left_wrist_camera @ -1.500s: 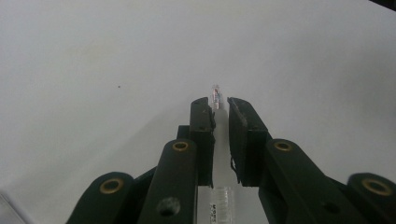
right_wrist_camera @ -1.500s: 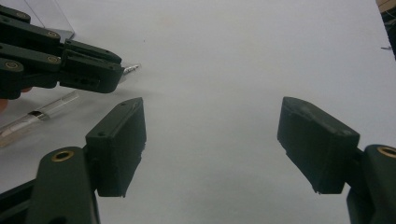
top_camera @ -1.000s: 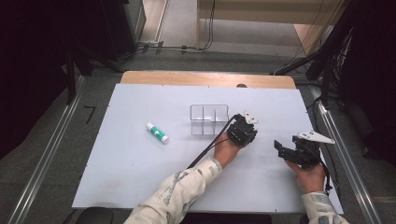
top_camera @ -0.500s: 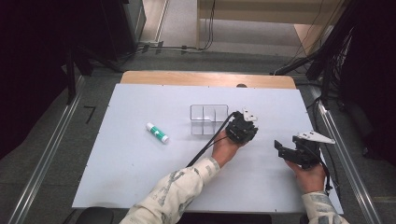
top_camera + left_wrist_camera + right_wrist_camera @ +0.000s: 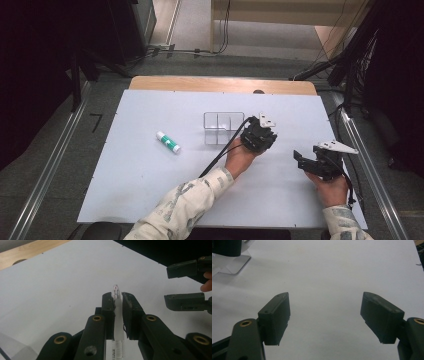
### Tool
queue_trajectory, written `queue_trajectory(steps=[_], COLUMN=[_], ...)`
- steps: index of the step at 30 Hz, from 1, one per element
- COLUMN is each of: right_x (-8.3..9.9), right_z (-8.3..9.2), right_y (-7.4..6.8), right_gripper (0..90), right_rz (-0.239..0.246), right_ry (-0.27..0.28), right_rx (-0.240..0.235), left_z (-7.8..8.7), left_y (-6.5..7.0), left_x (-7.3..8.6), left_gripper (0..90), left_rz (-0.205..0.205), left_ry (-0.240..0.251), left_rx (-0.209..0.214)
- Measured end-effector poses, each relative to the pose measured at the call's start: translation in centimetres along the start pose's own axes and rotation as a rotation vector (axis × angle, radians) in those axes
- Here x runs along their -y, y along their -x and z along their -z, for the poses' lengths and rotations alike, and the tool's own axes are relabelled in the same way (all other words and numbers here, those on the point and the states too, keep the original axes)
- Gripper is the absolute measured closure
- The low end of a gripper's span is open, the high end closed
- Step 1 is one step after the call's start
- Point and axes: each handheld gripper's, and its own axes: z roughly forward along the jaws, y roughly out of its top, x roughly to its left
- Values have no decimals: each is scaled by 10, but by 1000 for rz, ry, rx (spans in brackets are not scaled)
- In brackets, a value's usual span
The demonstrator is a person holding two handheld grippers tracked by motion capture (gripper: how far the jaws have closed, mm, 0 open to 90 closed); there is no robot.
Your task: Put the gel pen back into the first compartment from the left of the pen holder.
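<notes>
Clear pen [image 5: 116,315] pinched between the 2 narrowed jaws of the left gripper [image 5: 117,297], tip poking out past the pads, above the white table [image 5: 125,185]. Just right of the clear box [image 5: 218,128] with 2 compartments in the high view, left gripper [image 5: 258,134] beside its near corner. Probably the carrying step; next, likely a drop into 1 compartment, calling for the tip lined up over it before release. Right gripper [image 5: 325,315] wide open, holding nothing, well apart at the right [image 5: 320,161]. Green-capped glue stick [image 5: 168,142] lying off to the left. Print on the pen too blurred to read.
</notes>
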Motion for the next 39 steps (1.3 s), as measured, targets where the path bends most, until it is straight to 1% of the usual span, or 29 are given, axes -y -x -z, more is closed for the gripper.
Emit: queue_trajectory(steps=[4, 8, 11, 15, 19, 21, 28, 33, 39], right_x=[0, 0, 0, 0, 0, 0, 0, 0, 0], right_z=[1, 1, 0, 0, 0, 0, -1, -1, -1], right_y=[0, 1, 0, 0, 0, 0, 0, 0, 0], right_gripper=[223, 223, 224, 223, 223, 223, 223, 223, 223], right_rz=[-5, -6, -7, -3, -6, -5, -3, -4, -4], right_ry=[-1, -1, -1, -1, -3, -4, -4, -3, -4], right_rx=[-2, -1, -3, 0, 1, 1, 2, 2, 2], left_z=[6, 16, 23, 31, 38, 41, 51, 63, 75], left_y=[-2, -5, -9, -15, -21, -23, -35, -46, -62], left_x=[-2, -5, -6, -7, -9, -10, -16, -21, -26], left_gripper=[813, 813, 813, 813, 813, 812, 812, 813, 812], left_rz=[2, -11, -9, 11, 17, 27, 45, 51, 64], left_ry=[9, 24, 30, 45, 51, 54, 64, 78, 93], left_rx=[4, -2, -3, -12, -9, -12, -19, -37, -76])
